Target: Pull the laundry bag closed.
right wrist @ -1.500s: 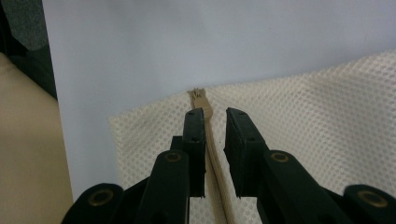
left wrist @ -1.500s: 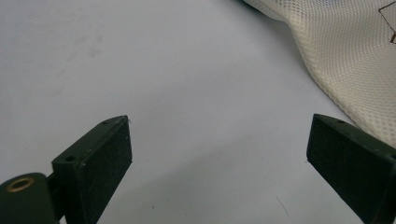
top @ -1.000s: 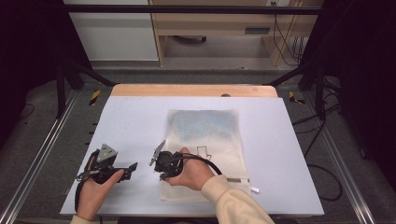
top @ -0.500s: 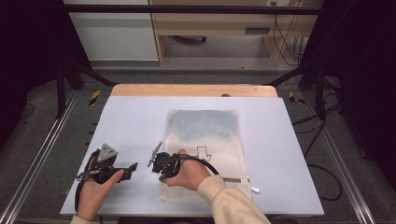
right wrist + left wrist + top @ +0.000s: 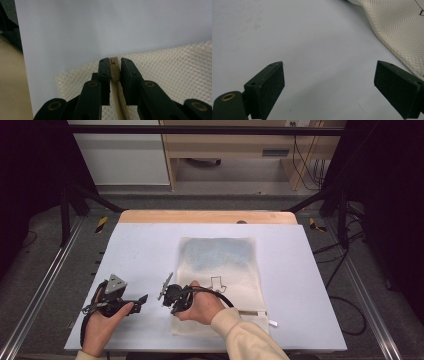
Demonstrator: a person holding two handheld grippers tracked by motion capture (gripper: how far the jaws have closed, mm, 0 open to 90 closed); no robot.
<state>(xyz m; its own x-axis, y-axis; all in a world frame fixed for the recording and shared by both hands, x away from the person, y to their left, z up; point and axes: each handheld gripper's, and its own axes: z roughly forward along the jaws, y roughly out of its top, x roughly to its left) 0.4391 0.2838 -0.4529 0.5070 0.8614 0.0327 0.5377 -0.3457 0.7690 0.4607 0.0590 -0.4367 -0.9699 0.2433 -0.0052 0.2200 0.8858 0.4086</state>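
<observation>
Right gripper view, looking along the right gripper [image 5: 115, 62]: fingers [image 5: 104, 75] drawn in narrow, clamped on the tan zipper [image 5: 114, 72] where it ends at the edge of the cream mesh bag [image 5: 175, 75]. Just been closing that last little bit, with the zipper's end squeezed between the pads. Beyond the tips, bare pale desk [image 5: 100, 25].

From the high view: bag lying flat on the desk, right of centre, long side running away from the person. Right hand [image 5: 202, 307] set over its near left corner, hardly shifted from a second ago. Cannot tell from up there whether a slider or only the zipper's end is pinched.

Left gripper view: left gripper [image 5: 329, 80] with fingers spread wide, holding nothing, low over bare desk. Bag's edge just beyond at the upper right, not touched. Parked in the same place as a moment earlier.

By judgement: grip on the zipper now made, so the reaching part looks done and work on the zipper itself can start. Probably calls for the free gripper to come across and pin the mesh. Otherwise risks dragging the whole light bag over the desk rather than running the zipper.
</observation>
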